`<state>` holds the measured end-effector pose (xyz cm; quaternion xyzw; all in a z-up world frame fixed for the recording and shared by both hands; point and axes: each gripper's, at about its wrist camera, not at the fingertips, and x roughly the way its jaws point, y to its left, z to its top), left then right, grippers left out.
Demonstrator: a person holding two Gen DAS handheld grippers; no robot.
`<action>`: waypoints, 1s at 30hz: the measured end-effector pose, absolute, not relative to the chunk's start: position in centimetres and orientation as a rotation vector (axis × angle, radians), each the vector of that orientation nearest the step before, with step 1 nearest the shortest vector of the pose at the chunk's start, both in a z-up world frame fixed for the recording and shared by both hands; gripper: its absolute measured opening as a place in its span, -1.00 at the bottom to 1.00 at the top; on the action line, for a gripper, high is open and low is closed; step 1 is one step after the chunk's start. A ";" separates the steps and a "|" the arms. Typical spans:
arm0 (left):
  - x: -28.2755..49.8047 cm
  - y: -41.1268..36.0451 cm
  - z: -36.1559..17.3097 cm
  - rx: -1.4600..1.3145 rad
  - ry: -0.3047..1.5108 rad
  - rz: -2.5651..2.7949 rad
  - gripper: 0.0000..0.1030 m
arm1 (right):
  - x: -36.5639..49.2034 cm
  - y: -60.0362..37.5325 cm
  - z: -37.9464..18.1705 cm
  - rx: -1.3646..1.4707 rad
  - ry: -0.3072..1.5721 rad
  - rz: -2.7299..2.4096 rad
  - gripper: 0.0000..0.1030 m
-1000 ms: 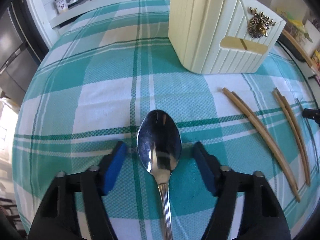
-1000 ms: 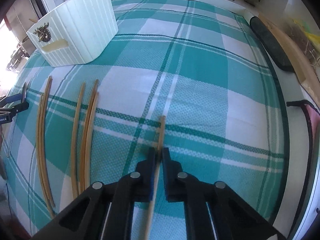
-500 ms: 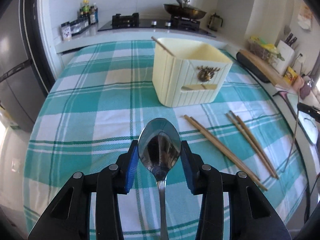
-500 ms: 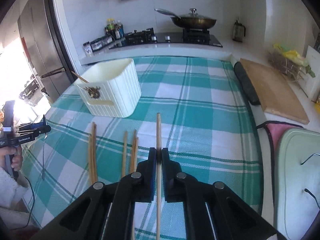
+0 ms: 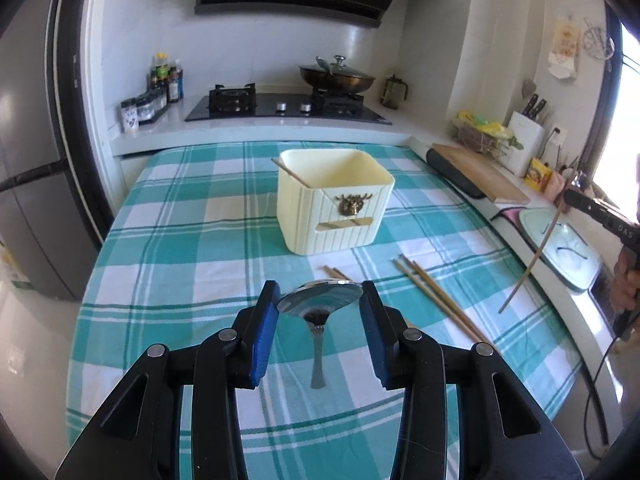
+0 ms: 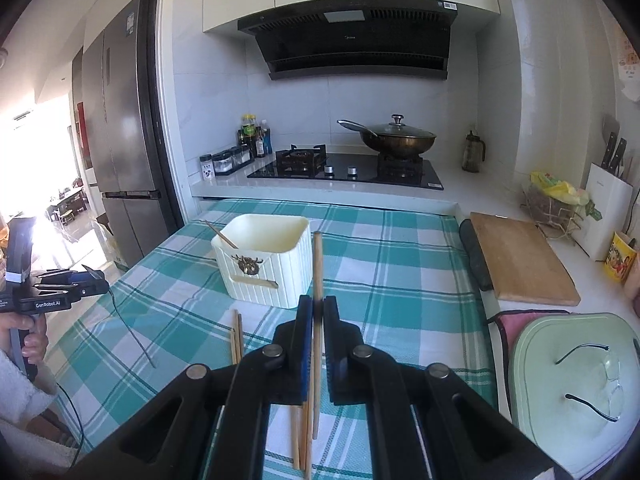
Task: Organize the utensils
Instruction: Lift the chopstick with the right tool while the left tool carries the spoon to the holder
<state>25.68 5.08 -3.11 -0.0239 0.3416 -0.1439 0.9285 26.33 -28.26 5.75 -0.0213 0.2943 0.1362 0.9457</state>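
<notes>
Spoon: shiny steel spoon [image 5: 320,304], bowl pinched crosswise between the blue pads of the left gripper [image 5: 320,303], handle hanging down, raised off the cloth on the near side of the cream ribbed plastic holder box [image 5: 334,204]; these jaws have just been closing on the bowl.
Chopstick: one pale wooden chopstick [image 6: 317,280] clamped in the tightly closed right gripper [image 6: 317,307], tip reaching level with the box rim.
Loose sticks: wooden chopsticks [image 5: 436,296] flat on the teal-and-white checked tablecloth [image 5: 180,240], between both grippers and the box, nothing in between.
Box: square, open-topped, brass ornament on one face, one stick leaning inside.
Left view only: right gripper seen from the side, stick slanting down.
Right view only: left gripper in a person's hand [image 6: 28,340], left of the box.
Beyond box: black gas hob [image 6: 344,168], lidded wok [image 6: 400,140].
</notes>
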 end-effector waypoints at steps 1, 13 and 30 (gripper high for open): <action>25.6 5.2 -2.8 -0.050 0.698 -0.299 -0.21 | 26.2 -28.1 5.9 -0.038 0.596 0.281 -0.89; 27.7 6.5 3.7 -0.088 0.627 -0.355 -0.21 | 29.1 -25.7 7.5 -0.071 0.574 0.321 -0.89; 46.2 1.1 4.4 -0.198 0.576 -0.273 -0.21 | 44.0 -18.4 9.5 -0.027 0.331 0.396 -0.89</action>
